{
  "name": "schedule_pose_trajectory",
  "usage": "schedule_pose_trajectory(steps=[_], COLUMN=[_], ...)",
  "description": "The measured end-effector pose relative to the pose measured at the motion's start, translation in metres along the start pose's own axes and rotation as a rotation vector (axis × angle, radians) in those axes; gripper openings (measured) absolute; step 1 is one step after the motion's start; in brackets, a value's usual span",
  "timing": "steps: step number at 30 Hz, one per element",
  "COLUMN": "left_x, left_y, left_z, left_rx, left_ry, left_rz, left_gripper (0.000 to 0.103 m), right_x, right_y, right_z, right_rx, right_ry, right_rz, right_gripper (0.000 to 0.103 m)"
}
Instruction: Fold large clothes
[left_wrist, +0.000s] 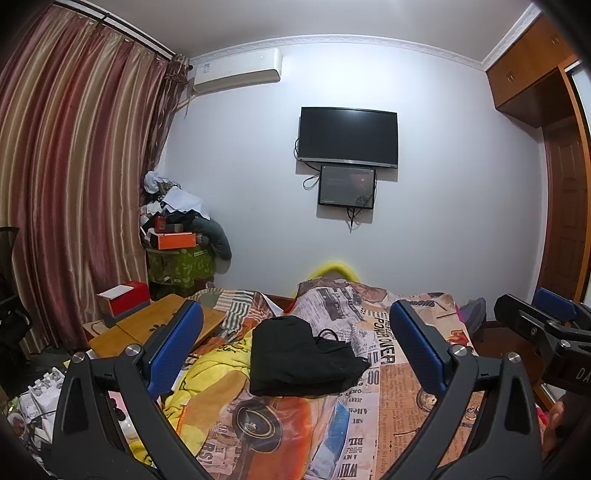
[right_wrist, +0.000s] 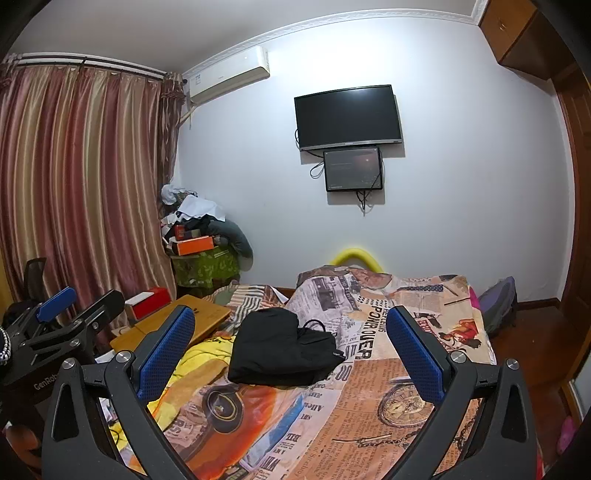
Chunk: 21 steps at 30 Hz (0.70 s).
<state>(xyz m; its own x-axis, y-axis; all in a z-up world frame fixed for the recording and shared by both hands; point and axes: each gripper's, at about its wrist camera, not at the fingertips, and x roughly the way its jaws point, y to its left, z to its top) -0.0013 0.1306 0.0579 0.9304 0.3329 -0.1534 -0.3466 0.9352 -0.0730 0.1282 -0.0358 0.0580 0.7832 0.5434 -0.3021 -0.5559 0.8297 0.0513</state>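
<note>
Printed across the bedspread (right_wrist: 388, 387) in bold capitals: "POWER", set among newspaper columns too small to make out, beside a pocket-watch drawing and a vintage car. Marked "GenRob" on the black body of the left gripper (right_wrist: 62, 306), the rest of the word cut off by the near finger in the right wrist view. Left gripper (left_wrist: 295, 345) spread wide, blue pads well apart, nothing between them, raised clear of the bed. Right gripper (right_wrist: 291, 339) likewise wide open and empty, touching nothing. Lying on the bedspread ahead of both, a black garment (left_wrist: 299, 358) bunched into a rough folded heap, a thin cord looping from its top, just beside a yellow towel (left_wrist: 210, 373). To the left, a wooden desk (left_wrist: 147, 328) with a red box (left_wrist: 125, 301). On the far wall, a dark television (right_wrist: 347, 116) above a smaller screen (right_wrist: 352, 170).
</note>
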Motion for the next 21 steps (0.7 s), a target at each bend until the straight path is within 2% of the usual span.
schedule_pose_trajectory(steps=[12, 21], left_x=[0.005, 0.007], left_y=[-0.006, -0.011], left_z=[-0.002, -0.005], left_rx=[0.018, 0.026], left_ry=[0.024, 0.035], left_rz=[-0.054, -0.052], left_gripper=[0.101, 0.101], right_x=[0.001, 0.002], right_y=[-0.003, -0.003], right_z=[0.000, 0.000], right_rx=[0.012, 0.018], right_ry=[0.001, 0.002], right_rz=[-0.005, -0.014], right_gripper=[0.103, 0.103])
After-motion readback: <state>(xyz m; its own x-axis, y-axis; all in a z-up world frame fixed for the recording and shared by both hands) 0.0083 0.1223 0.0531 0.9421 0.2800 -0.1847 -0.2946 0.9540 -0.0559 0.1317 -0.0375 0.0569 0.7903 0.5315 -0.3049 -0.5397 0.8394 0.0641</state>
